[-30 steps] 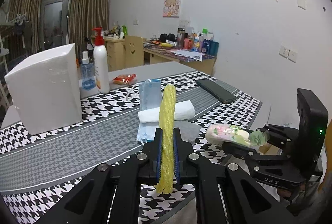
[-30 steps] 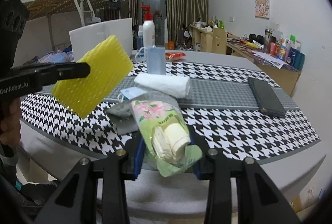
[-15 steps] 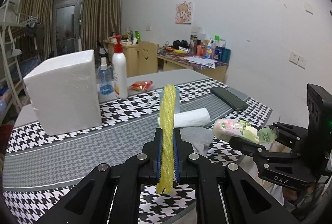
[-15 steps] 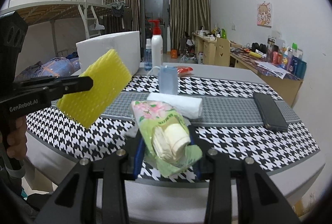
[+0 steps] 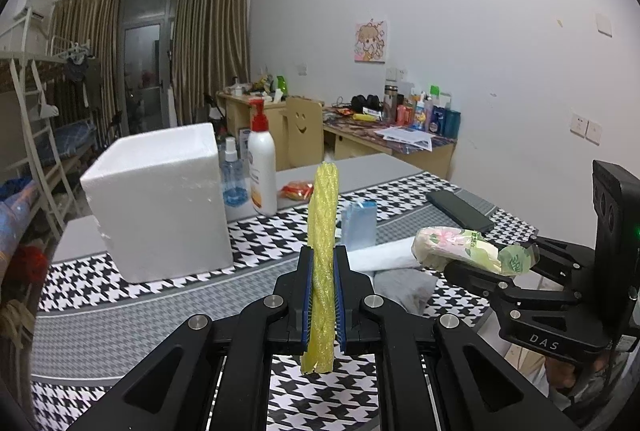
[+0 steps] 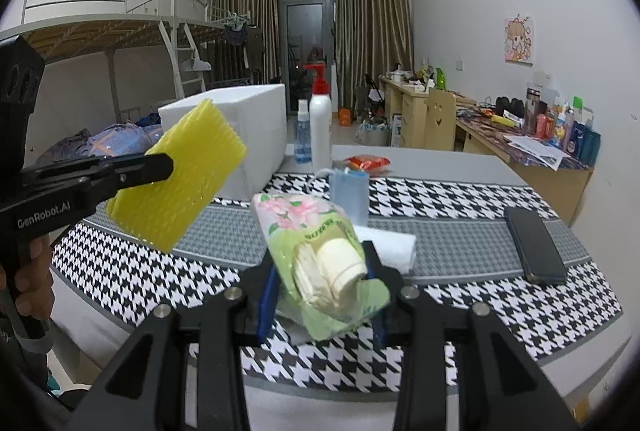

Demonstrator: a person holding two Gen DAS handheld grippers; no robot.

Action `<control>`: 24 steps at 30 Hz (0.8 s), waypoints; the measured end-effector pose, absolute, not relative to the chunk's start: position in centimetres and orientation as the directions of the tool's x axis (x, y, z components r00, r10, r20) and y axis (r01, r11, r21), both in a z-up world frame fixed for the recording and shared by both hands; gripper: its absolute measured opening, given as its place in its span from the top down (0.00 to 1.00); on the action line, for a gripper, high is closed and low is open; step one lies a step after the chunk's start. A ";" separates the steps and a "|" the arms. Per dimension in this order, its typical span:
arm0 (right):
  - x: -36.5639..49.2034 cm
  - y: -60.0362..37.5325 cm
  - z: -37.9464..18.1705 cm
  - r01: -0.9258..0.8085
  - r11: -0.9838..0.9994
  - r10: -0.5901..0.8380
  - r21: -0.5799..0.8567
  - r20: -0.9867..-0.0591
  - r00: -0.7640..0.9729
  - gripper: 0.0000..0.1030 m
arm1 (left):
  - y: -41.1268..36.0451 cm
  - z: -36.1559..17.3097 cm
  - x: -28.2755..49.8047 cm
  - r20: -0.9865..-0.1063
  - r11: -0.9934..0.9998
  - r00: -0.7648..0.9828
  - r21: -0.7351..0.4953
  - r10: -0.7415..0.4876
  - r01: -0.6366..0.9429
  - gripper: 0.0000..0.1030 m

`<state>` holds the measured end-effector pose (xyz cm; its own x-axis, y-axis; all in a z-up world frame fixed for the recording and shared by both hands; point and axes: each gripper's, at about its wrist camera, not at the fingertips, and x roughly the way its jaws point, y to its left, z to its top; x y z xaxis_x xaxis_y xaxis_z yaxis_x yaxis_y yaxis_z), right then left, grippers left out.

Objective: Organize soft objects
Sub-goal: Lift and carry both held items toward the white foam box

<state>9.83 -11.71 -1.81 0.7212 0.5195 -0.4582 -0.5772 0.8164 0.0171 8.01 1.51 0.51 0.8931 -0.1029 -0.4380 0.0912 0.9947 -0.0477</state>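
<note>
My left gripper (image 5: 323, 267) is shut on a flat yellow sponge (image 5: 322, 231), held edge-on above the checked table; the same yellow sponge (image 6: 180, 175) shows broadside in the right wrist view, clamped by the left gripper (image 6: 160, 167). My right gripper (image 6: 324, 271) is shut on a green floral tissue pack (image 6: 316, 247), lifted off the table. That tissue pack (image 5: 460, 249) also appears at the right of the left wrist view. A rolled white towel (image 5: 384, 257), a grey cloth (image 5: 404, 287) and a blue mask pack (image 6: 349, 193) lie on the table.
A white foam box (image 5: 160, 199) stands at the table's left rear. Beside it are a white pump bottle (image 5: 262, 171), a blue spray bottle (image 5: 232, 179) and a red snack bag (image 5: 297, 190). A black phone (image 6: 534, 245) lies to the right. Desks line the far wall.
Both grippers have risen with their loads and drawn back a little from the table. The table items now sit lower and farther in both views. Neither grip has changed.
</note>
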 end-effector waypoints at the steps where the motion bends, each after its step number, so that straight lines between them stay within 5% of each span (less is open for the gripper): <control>1: 9.8 -11.6 -1.6 -0.580 0.815 0.522 0.016 -0.455 0.722 0.58 | 1.6 0.6 8.0 -0.434 0.995 0.895 -0.045 -0.099 0.088 0.90; 24: 11.2 -8.4 1.2 -0.603 0.798 0.552 -0.001 -0.403 0.731 0.58 | 4.2 3.5 9.7 -0.384 0.999 0.922 -0.034 -0.051 0.041 0.90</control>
<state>11.23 -8.42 1.25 0.7306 0.5515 -0.4026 -0.6029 0.7978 -0.0011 9.70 4.17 3.51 0.9217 -0.0513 -0.3844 0.0413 0.9986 -0.0343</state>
